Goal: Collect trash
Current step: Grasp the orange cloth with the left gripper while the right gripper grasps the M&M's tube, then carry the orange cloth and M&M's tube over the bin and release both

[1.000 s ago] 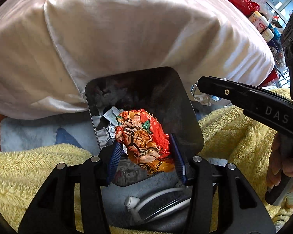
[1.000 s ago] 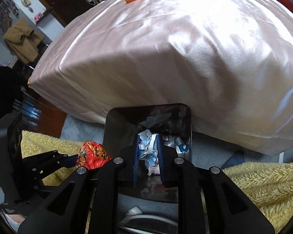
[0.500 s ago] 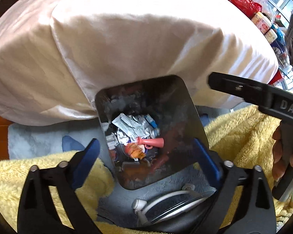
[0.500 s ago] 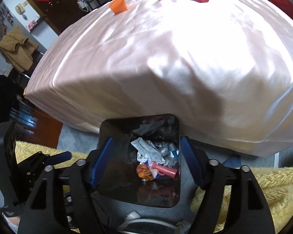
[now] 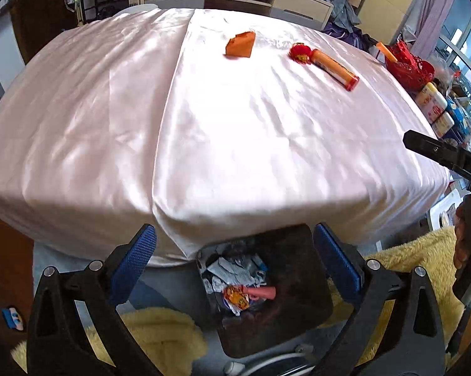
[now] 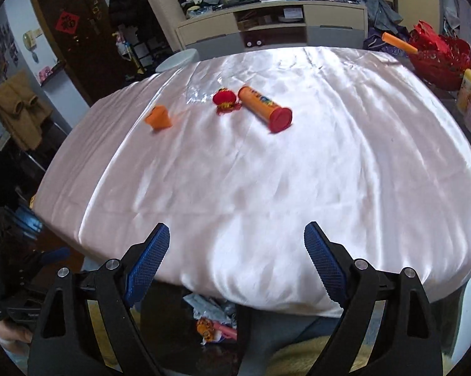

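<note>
Three bits of trash lie far across the table (image 6: pixel 298 188): an orange tube (image 6: pixel 263 106), a red ornament (image 6: pixel 224 97), an orange scrap (image 6: pixel 158 118); the bin (image 5: pixel 292 313) sits below its edge. Left gripper (image 5: pixel 235 263) gapes empty; right gripper (image 6: pixel 237 257) is opening, empty. I'd pinch the stiff, rolling tube mid-barrel.

The worktop (image 5: pixel 204 131) wears a glossy pale pink cloth. On it lie an orange wedge (image 5: pixel 240 44), a red lantern charm (image 5: pixel 299 53) and an orange tube (image 5: pixel 334 68) with a red cap. The bin (image 5: pixel 298 285) is dark, almost black, holding white-and-blue wrappers (image 5: pixel 232 268), an orange patterned wrapper (image 5: pixel 235 295) and a pink piece (image 5: pixel 260 292). A fluffy yellow blanket (image 5: pixel 401 269) lies around it. Each gripper, left (image 5: pixel 235 263) and right (image 6: pixel 235 257), is black with blue dotted pads (image 5: pixel 135 261). A red basket (image 6: pixel 441 59) stands at the far edge.
</note>
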{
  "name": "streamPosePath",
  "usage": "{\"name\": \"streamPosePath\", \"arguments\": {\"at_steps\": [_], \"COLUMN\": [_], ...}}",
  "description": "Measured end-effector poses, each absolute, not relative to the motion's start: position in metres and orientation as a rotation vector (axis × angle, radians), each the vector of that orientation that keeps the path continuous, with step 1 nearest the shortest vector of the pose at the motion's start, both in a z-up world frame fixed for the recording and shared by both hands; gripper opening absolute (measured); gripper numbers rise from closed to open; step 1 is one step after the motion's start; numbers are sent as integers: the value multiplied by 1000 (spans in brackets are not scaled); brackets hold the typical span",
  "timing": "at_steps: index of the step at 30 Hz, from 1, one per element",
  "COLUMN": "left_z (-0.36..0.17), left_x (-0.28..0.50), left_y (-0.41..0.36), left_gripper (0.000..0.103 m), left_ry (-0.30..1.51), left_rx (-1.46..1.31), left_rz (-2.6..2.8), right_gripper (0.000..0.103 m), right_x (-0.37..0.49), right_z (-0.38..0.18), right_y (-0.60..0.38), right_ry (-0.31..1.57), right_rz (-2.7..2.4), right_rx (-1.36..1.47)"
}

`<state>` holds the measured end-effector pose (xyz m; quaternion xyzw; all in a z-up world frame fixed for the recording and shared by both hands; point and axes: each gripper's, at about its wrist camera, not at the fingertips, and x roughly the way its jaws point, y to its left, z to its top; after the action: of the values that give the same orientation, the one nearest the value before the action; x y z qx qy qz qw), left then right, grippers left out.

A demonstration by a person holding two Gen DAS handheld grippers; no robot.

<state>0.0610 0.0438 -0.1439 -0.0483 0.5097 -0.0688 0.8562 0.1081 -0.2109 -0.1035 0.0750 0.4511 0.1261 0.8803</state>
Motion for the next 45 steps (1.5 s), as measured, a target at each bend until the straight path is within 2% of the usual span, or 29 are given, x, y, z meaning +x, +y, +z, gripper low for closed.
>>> {"name": "streamPosePath", "arguments": {"at_steps": [13,21,27,28,30,32,33,38,40,45], "left_z": [-117,-124,-136,-138,-142,-146,-148,-144,-139,-120], "left_x": [195,255,290,293,299,303,303,288,277,237], "left_y": [37,26,21,20,17,15,14,6,4,-4], "left_gripper": [92,86,70,66,57,37,36,36,36,36], "left_ry": [998,990,1010,1013,1022,1037,1045,1037,1031,1002], "left_rx": [-62,-33,-47,-49,-50,-67,-77,-53,-36,2], "left_rz": [-148,-162,-187,-195,-209,-235,-248,-273,-275,-296], "right_gripper": [87,71,64,59,56,50,45,37,29,29], "right_x": [217,256,271,273,276,276,276,266,255,221], "right_z": [-105,-118,-128,-130,-137,-141,-141,-136,-129,-101], "right_y": [-223,-208,-199,-199,-199,-199,-199,-204,-204,-207], "right_ry": [933,958,973,976,992,983,982,1003,993,937], "right_rz": [218,244,248,249,251,258,259,293,299,301], "right_rx": [107,75,46,45,44,42,33,63,51,54]}}
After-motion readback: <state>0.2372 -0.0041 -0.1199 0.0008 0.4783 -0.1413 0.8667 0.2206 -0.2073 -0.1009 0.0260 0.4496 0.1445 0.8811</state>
